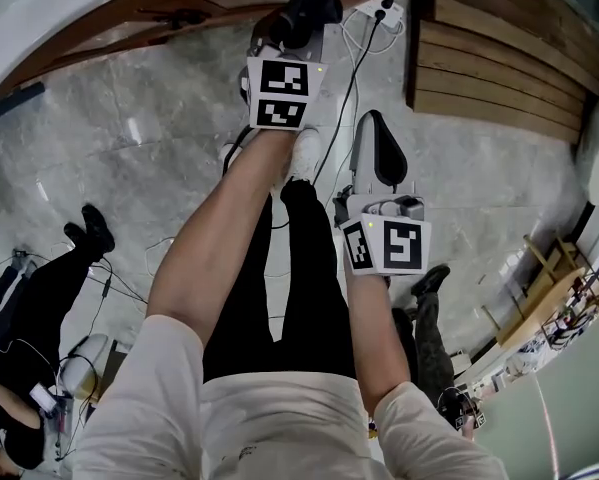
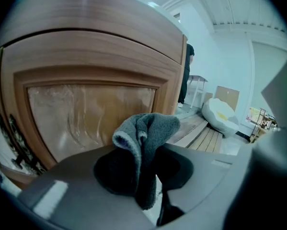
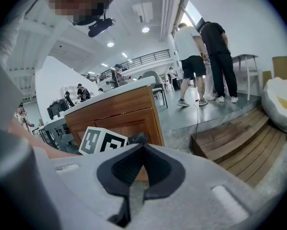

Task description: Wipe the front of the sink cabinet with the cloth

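In the left gripper view, my left gripper [image 2: 144, 163] is shut on a bunched grey cloth [image 2: 148, 133], held close to the wooden panelled door of the sink cabinet [image 2: 86, 109]. The head view shows that gripper [image 1: 304, 26] with the cloth [image 1: 316, 8] right at the cabinet's [image 1: 209, 0] front; whether they touch is unclear. My right gripper [image 1: 377, 133] hangs lower and to the right, over the floor. In the right gripper view its jaws [image 3: 143, 150] are closed with nothing between them, and it looks toward the cabinet [image 3: 119, 114].
A wooden stepped platform [image 1: 499, 58] lies right of the cabinet, with a white cushion [image 2: 220, 114] on it. A black cable [image 1: 349, 98] runs across the stone floor to a power strip [image 1: 381, 8]. People stand behind [image 3: 205, 56]. One person sits at the left [image 1: 29, 298].
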`<control>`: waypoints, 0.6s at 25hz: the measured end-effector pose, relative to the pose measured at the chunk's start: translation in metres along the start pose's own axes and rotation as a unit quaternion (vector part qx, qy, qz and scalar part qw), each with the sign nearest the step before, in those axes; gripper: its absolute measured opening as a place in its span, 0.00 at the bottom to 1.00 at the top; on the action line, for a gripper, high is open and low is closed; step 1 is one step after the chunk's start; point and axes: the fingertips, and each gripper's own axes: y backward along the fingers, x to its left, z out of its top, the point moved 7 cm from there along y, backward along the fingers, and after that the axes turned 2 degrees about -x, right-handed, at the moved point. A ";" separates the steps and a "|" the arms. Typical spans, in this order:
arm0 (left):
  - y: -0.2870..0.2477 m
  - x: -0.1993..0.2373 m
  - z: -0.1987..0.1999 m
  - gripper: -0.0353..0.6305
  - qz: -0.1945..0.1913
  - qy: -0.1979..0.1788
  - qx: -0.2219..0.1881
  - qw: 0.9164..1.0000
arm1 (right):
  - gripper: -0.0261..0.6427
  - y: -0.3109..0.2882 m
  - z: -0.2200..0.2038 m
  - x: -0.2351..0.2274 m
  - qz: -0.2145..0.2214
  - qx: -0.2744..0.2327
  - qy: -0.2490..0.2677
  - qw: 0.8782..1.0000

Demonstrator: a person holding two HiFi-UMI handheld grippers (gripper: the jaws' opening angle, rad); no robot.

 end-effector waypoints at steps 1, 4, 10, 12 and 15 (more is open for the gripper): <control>0.001 0.002 0.000 0.17 0.001 -0.002 -0.002 1.000 | 0.03 0.000 0.001 0.001 0.000 0.000 -0.001 1.000; 0.004 0.007 -0.001 0.17 0.003 -0.001 -0.008 1.000 | 0.03 -0.001 0.002 0.006 0.002 -0.003 -0.002 1.000; 0.011 0.020 -0.006 0.17 0.016 0.008 -0.012 1.000 | 0.03 -0.004 -0.004 0.018 0.011 0.001 0.005 1.000; 0.014 0.026 -0.007 0.17 0.026 0.020 -0.015 0.999 | 0.03 -0.005 -0.004 0.019 0.011 0.002 0.007 1.000; 0.020 0.036 -0.011 0.17 0.044 0.025 -0.013 0.999 | 0.03 -0.006 -0.002 0.022 0.010 -0.002 0.009 1.000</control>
